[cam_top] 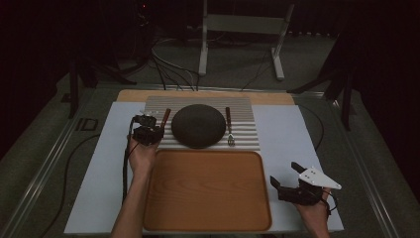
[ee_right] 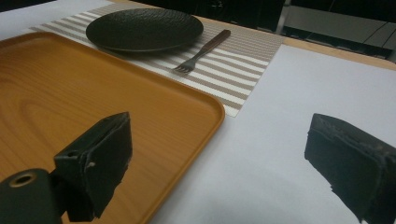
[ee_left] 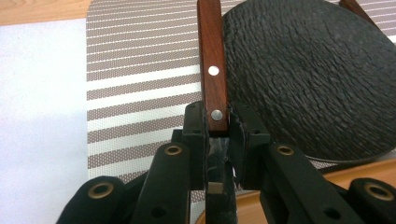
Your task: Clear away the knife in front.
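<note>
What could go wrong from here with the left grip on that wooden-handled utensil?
1. The left gripper pinches the wooden handle only at its near end, so the utensil may pivot or slip when lifted.
2. The handle lies right beside the black plate; a swing could knock the plate.
3. Carrying it toward the tray, the hanging end might catch the raised rim.

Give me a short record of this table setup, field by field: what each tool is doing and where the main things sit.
left tool: shut on the wooden knife handle, left of the plate
right tool: open, holds nothing, over the white table right of the tray
plate: dark, on the striped placemat
fork: on the placemat, right of the plate
tray: wooden, nothing on it, in front of the placemat
</note>
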